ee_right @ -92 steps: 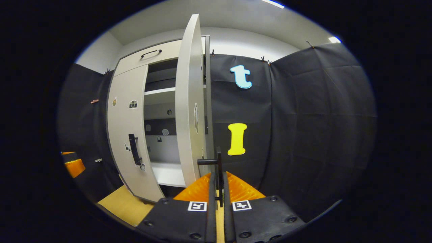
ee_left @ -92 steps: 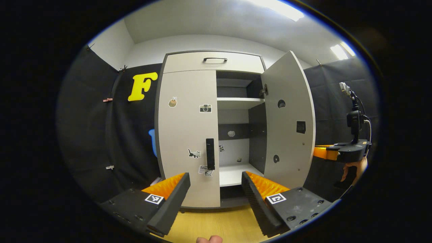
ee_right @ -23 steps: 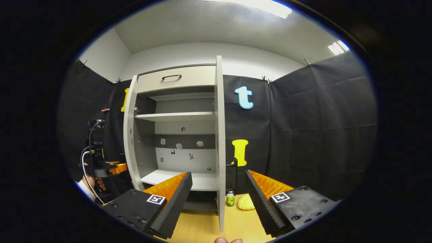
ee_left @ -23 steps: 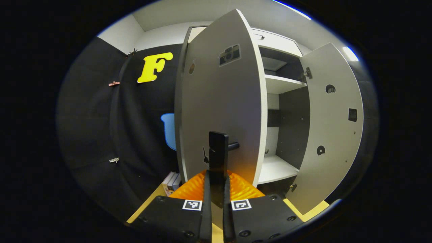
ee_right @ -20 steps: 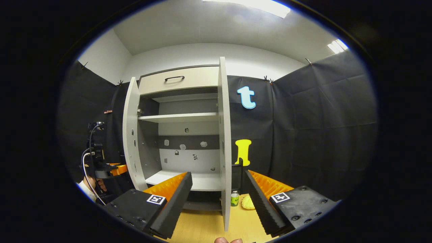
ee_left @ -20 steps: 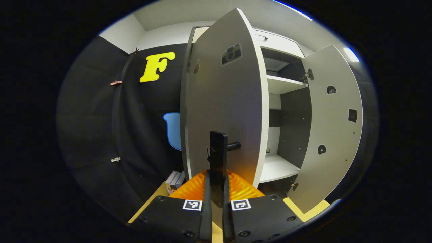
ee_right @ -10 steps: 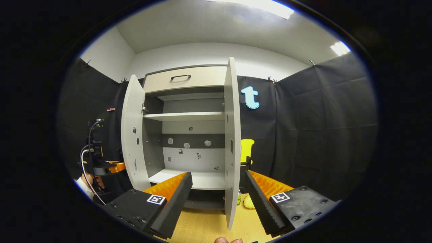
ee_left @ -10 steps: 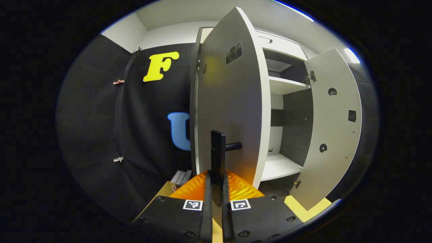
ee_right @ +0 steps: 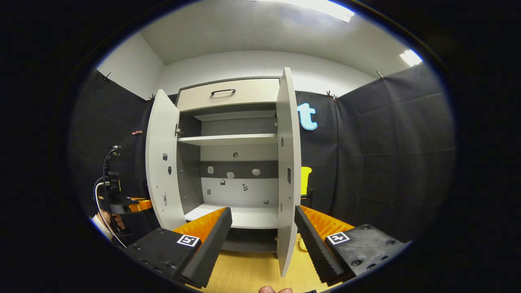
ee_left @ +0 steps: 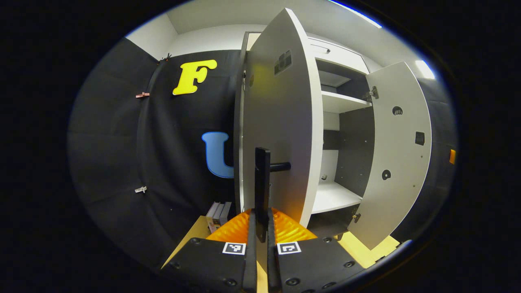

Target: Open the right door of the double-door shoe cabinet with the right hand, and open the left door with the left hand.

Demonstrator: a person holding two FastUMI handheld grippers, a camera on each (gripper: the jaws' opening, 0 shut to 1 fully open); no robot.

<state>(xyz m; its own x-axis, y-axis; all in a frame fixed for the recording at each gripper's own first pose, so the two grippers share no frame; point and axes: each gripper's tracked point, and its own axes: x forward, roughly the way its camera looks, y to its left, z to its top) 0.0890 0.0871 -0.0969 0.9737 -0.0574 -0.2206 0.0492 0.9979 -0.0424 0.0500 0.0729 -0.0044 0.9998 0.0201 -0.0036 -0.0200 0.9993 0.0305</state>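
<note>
Left claw (ee_left: 260, 228) clamped on left door's handle (ee_left: 262, 183), right claw (ee_right: 262, 232) gaping wide, level, facing open cabinet (ee_right: 232, 171)

Black cloth (ee_right: 386, 154) is hanging as the booth's wall on both sides, clipped along its top edge. Above it a white wall (ee_right: 260, 63) is rising to a pale ceiling (ee_right: 228, 32), where a long light panel (ee_right: 313, 8) is glowing and a second light (ee_right: 410, 57) is shining farther right. A light wooden floor (ee_right: 244, 278) is running underfoot. In the left gripper view, what may be a few books (ee_left: 217, 213) are standing on the floor against the cloth.
</note>
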